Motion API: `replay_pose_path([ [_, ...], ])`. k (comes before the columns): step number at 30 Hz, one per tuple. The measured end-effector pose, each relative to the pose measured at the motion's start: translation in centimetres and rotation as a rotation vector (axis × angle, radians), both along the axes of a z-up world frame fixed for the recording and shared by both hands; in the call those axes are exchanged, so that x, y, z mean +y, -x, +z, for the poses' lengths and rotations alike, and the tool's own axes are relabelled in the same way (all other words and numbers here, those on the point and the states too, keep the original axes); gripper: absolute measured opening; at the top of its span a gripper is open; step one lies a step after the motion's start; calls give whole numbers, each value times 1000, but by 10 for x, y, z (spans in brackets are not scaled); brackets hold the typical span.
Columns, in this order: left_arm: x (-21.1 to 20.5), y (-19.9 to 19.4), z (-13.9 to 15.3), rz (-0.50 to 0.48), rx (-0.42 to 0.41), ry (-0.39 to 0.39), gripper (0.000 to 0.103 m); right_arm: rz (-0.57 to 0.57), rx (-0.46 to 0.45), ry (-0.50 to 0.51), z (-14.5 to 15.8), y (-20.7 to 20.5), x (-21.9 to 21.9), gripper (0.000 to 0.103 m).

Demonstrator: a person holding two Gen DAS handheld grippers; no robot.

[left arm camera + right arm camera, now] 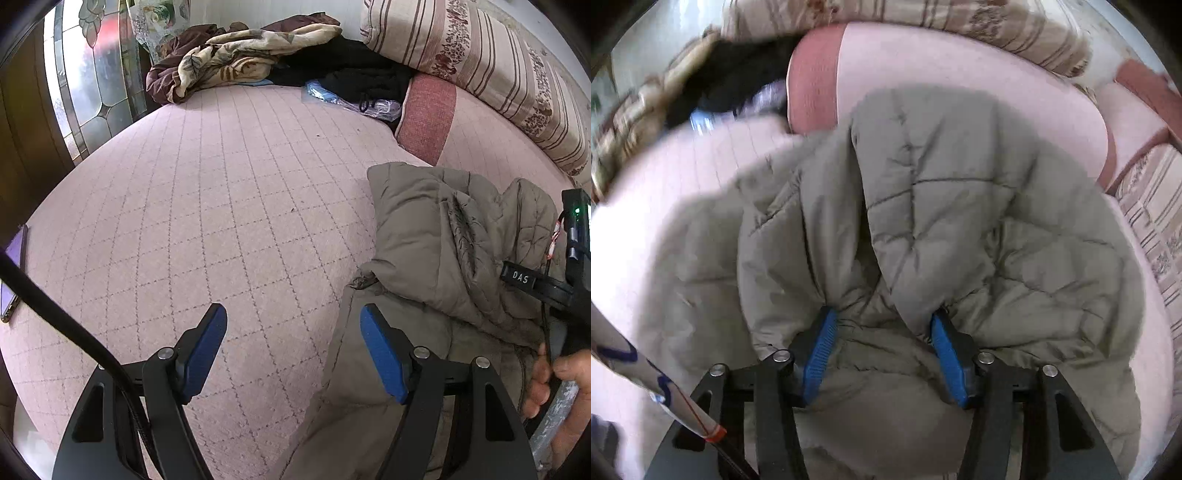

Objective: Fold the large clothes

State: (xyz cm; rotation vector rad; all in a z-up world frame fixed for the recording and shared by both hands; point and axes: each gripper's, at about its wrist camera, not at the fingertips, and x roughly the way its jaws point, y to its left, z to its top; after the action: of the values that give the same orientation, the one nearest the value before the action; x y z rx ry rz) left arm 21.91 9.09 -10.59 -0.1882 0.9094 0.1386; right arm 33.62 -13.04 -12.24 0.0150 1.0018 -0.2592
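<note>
A grey-brown quilted jacket [424, 236] lies crumpled on the right part of the pink quilted bed cover [221, 184]. My left gripper [293, 312] hangs open over the bed, nothing between its blue pads; its right finger sits above the jacket's left edge. In the right wrist view the jacket [960, 184] fills the middle, and my right gripper [884, 314] is shut on a thick bunch of its fabric, which puckers at both blue pads. A hand [554, 380] holds that tool at the left wrist view's right edge.
A phone [13, 273] lies at the bed's left edge. At the far end sit a heap of brown and cream blankets [240, 55], black clothes [362, 74] and a plastic bag [354, 99]. A striped pillow [480, 62] and a pink cushion [428, 114] line the right side.
</note>
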Motion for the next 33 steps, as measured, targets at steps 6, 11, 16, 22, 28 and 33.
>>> replay_pose_path([
  [6,2,0,0,7,1,13,74,-30,-122,12,54,40,-23,62],
  [11,-2,2,0,-3,3,8,74,-194,-95,55,42,76,-88,67],
  [16,-6,3,-1,-11,5,-13,74,-285,-4,-159,7,87,-130,69],
  [22,-3,5,-2,14,9,-32,74,-189,-97,-34,53,135,-119,73],
  [28,-6,19,4,13,-18,-76,74,-226,-113,61,65,224,-131,88],
  [33,-8,44,13,2,-55,-87,74,-301,-63,-26,55,307,-174,88],
])
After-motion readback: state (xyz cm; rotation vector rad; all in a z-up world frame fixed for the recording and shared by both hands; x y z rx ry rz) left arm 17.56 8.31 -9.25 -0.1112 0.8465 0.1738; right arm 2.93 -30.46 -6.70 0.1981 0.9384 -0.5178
